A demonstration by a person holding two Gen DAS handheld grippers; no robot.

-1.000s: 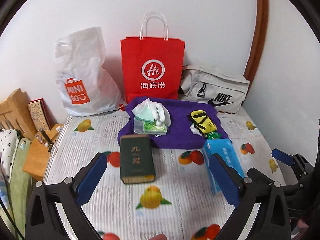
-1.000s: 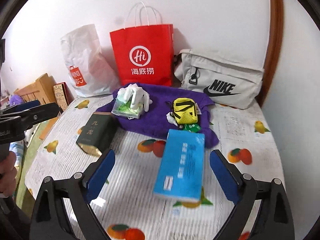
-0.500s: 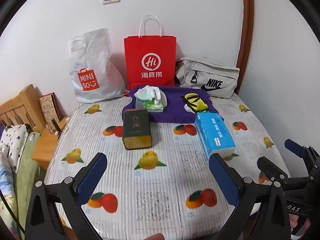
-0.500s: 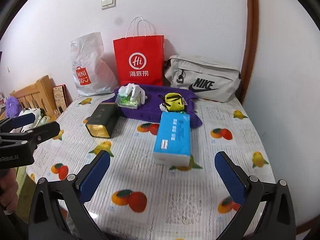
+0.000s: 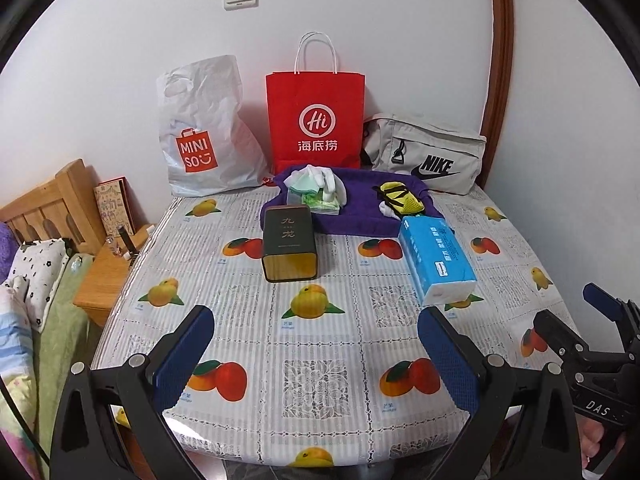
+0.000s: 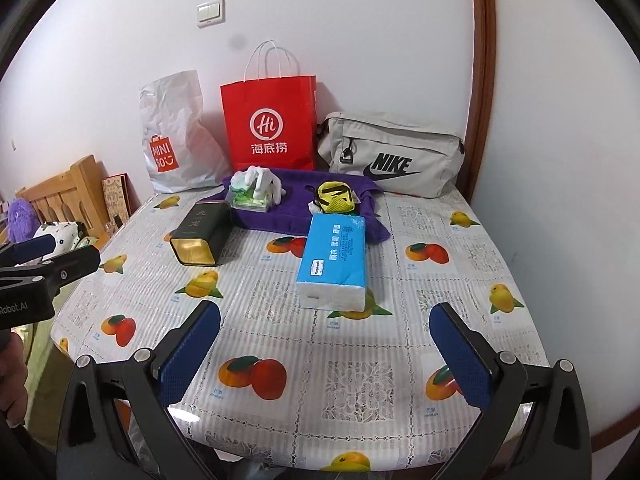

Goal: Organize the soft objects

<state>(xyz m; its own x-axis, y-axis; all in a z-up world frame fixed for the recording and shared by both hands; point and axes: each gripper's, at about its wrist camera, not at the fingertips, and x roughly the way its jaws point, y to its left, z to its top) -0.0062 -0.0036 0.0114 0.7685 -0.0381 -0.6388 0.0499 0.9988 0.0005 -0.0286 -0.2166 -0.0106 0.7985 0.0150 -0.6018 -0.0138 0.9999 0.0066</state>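
The blue tissue pack point(image 6: 334, 256) lies flat on the fruit-print counter point(image 6: 360, 380), well ahead of the right tongs point(image 6: 326, 354), whose jaws stand wide apart and hold nothing. The left tongs point(image 5: 316, 362) are likewise spread and empty over the near edge, the dark tea tin point(image 5: 289, 243) ahead. Beyond, a purple towel point(image 5: 360, 216) carries white gloves point(image 5: 324, 184) and a yellow pouch point(image 5: 400, 199). Both tongs have pulled back since a second ago

The white crinkled plastic bag point(image 5: 204, 128) at ten o'clock reads "MINISO". The red paper carrier bag point(image 5: 316, 120) at twelve shows "Hi". The grey fabric pouch point(image 5: 428, 156) at one reads "NIKE". The other hand-held gripper point(image 5: 596, 384) bears "DAS".
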